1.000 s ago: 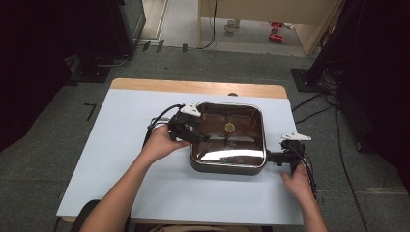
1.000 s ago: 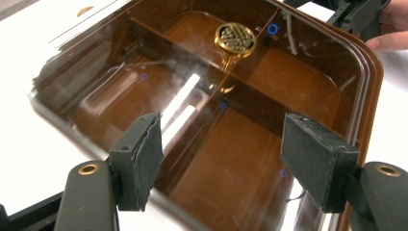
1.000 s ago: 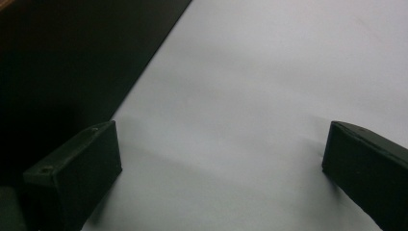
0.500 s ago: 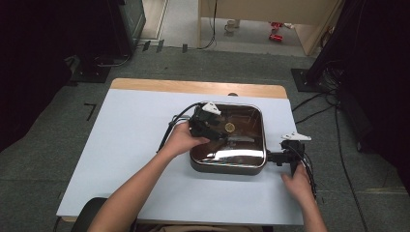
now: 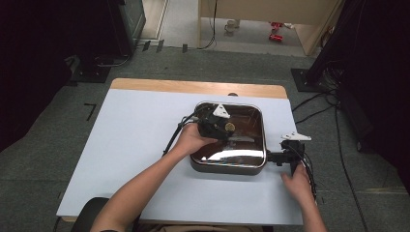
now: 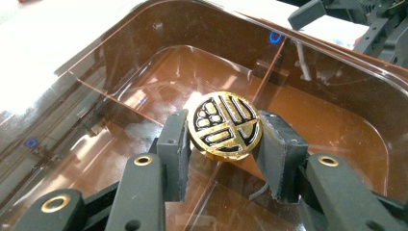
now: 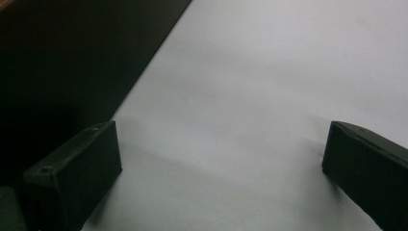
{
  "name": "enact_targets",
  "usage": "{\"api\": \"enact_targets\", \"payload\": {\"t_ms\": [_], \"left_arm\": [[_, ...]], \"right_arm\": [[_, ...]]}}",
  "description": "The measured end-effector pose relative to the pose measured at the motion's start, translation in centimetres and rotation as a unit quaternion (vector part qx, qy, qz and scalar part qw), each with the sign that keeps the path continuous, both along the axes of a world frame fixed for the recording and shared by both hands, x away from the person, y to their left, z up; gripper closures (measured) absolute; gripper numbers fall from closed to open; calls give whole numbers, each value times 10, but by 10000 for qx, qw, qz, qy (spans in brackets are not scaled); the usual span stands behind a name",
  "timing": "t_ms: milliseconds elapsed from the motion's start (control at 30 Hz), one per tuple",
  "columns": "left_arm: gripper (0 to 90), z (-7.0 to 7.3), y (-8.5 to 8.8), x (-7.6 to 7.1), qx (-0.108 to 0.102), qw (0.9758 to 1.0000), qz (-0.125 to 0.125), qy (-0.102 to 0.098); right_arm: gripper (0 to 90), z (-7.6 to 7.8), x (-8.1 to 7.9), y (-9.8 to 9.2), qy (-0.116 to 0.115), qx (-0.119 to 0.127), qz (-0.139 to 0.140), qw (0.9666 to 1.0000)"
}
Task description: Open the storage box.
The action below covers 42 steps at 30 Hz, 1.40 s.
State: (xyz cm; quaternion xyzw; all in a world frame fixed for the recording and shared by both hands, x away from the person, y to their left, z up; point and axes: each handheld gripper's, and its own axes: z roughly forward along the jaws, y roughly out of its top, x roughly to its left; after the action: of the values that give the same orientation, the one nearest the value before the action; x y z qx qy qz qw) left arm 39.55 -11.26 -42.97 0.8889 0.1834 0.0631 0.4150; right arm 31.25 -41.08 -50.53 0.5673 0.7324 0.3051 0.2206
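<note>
A square dark pan with a brown see-through lid sits right of the table's middle. The lid carries a round gold knob at its centre. My left gripper reaches over the lid from the left. Its jaws have just been closing and now press on the gold knob from both sides, so the left gripper is shut on it. My right gripper rests on the table at the pan's right side. In its own view the right gripper stands open over bare white table, with the pan's dark side at the left.
The white table top has a wooden strip along its far edge. Black cables and dark equipment stands lie on the floor to the right. A dark cabinet stands at the back left.
My left hand has moved right from the pan's left edge to over the lid, and its jaws have closed on the knob. The right hand has stayed where it was.
</note>
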Motion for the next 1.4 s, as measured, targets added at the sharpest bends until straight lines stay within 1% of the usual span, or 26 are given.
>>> {"api": "enact_targets", "payload": {"t_ms": [133, 233, 333, 467, 633, 700, 733, 833, 933, 967, 1000, 1200, 1300, 1400], "left_arm": [[587, 4, 0, -1, 60, 10000, 24, -33], [587, 8, 1, -2, 16, 10000, 19, -67], [588, 19, 4, -3, -83, 9999, 2, -105], [588, 37, 13, -7, -225, 9995, -18, -215], [588, 53, 29, -9, -240, 9992, 70, -326], [588, 57, 38, -9, -240, 9990, 146, -344], [588, 59, 46, -8, -259, 9988, 248, -331], [589, 62, 61, -6, -269, 9984, 395, -305], [588, 66, 82, -4, -299, 9973, 612, -279], [588, 67, 87, -4, -298, 9970, 650, -281], [588, 68, 94, -4, -318, 9964, 737, -270], [589, 72, 128, -6, -344, 9936, 1046, -243], [589, 73, 145, -7, -357, 9916, 1219, -254], [589, 74, 163, -8, -372, 9889, 1419, -250]], "right_arm": [[0, 0, 0, 0, 1, 2, -4, 10000], [0, 0, 0, 0, 2, 4, -5, 10000], [0, 0, 0, 0, 4, 7, -6, 10000], [0, 0, 0, 0, -3, 4, -4, 10000], [0, 0, 0, 0, 3, 8, -5, 10000], [0, 0, 0, 0, 6, 11, -9, 10000], [0, 0, 0, 0, 3, 8, -6, 10000], [0, 0, 0, 0, 5, 12, -9, 10000], [0, 0, 0, 0, 5, 15, -9, 10000], [0, 0, 0, 0, 5, 14, -8, 10000], [0, 0, 0, 0, 5, 13, -8, 10000], [0, 0, 0, 0, 4, 20, -10, 10000], [0, 0, 0, 0, 8, 16, -6, 10000], [0, 0, 0, 0, 11, 21, -9, 10000]]}}
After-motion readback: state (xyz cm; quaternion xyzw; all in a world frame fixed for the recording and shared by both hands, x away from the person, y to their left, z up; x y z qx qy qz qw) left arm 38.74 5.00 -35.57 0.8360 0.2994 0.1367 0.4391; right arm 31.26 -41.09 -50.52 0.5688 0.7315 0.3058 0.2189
